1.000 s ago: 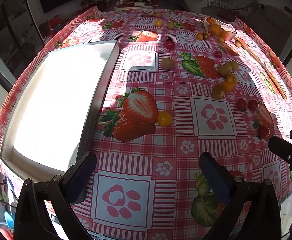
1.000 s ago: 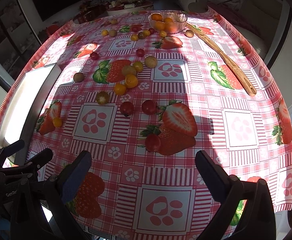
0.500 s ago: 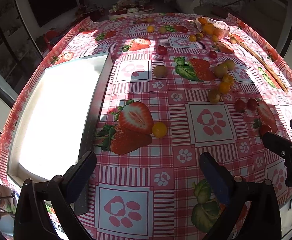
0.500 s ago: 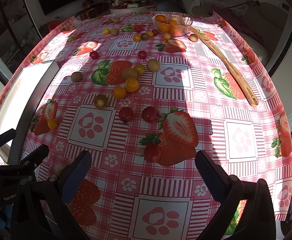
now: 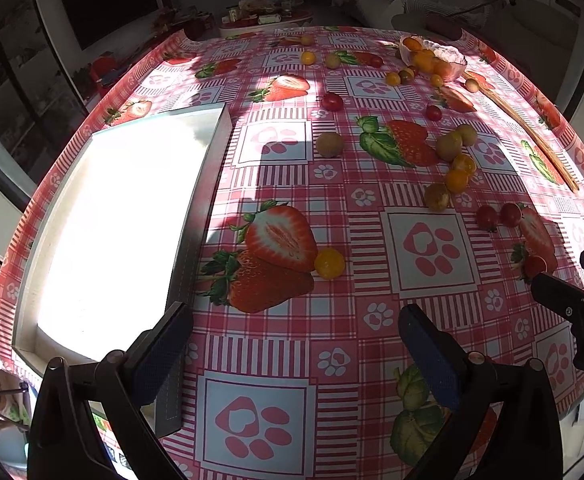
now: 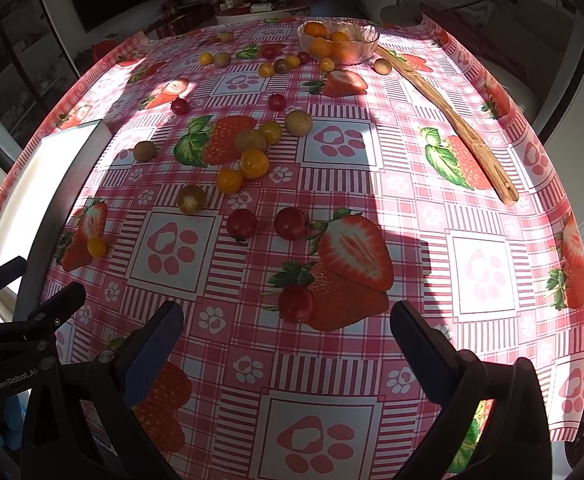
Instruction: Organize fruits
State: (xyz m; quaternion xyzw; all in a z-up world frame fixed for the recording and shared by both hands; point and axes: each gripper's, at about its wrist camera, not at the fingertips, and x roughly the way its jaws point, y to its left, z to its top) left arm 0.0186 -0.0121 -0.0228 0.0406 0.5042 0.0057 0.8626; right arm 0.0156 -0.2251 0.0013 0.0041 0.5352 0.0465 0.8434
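Note:
Several small red, yellow and green fruits lie scattered on a pink strawberry-print tablecloth. A yellow fruit (image 5: 329,263) lies ahead of my open, empty left gripper (image 5: 292,344), beside a white tray (image 5: 23,320) on the left. A red fruit (image 6: 296,303) lies just ahead of my open, empty right gripper (image 6: 285,340). Two more red fruits (image 6: 290,222) lie farther on. A glass bowl (image 6: 366,42) with orange fruits stands at the far side.
A long wooden stick (image 6: 452,120) lies at the right of the table. The tray also shows in the right wrist view (image 6: 47,220) at the left, with the left gripper (image 6: 31,312) near it. The right gripper's fingers (image 5: 564,304) show at the left view's right edge.
Both grippers have moved forward and a little higher over the table; the fruits look nearer. Both stay open. No fruit has moved.

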